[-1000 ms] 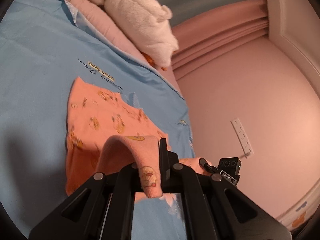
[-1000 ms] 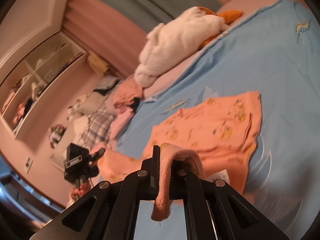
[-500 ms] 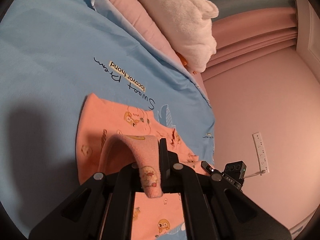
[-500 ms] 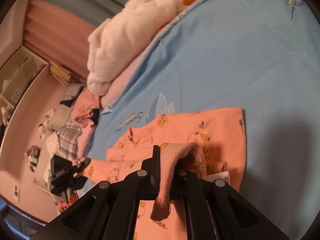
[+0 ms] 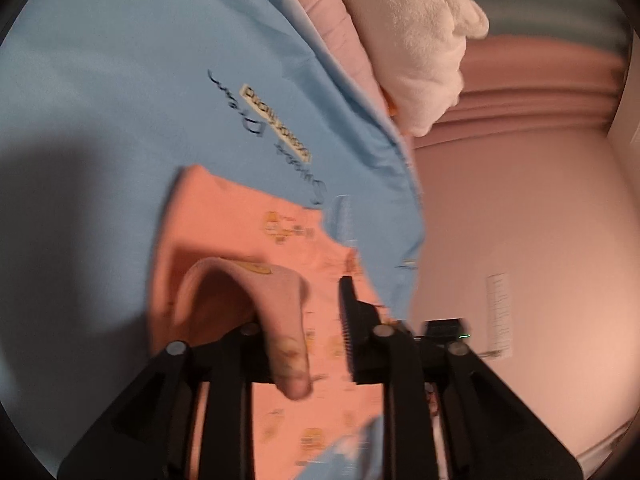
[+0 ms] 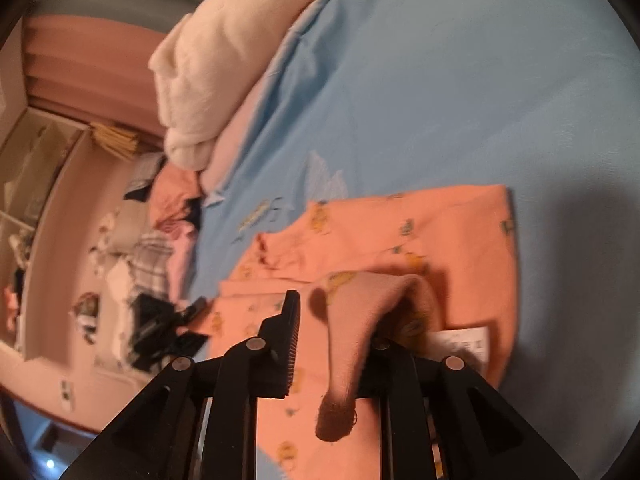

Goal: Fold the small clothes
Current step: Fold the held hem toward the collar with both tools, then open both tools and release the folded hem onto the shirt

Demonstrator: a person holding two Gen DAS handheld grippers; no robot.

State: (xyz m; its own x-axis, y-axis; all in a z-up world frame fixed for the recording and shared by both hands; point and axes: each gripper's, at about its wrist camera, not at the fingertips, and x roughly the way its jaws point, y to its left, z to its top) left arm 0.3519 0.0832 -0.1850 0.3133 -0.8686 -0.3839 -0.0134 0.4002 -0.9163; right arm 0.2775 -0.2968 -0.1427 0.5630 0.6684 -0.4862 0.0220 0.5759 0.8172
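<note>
Opening just now, both grippers, left (image 5: 308, 328) & right (image 6: 336, 336), have jaws apart w/ orange garment (image 6: 400, 236) edges draped loose between, over blue sheet (image 6: 460, 80).

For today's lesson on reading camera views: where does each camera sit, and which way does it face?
Left wrist: on the left gripper, facing down along its open fingers at the orange garment on the blue sheet.
Right wrist: on the right gripper, open too, facing that garment.
Both share the white blanket.
</note>
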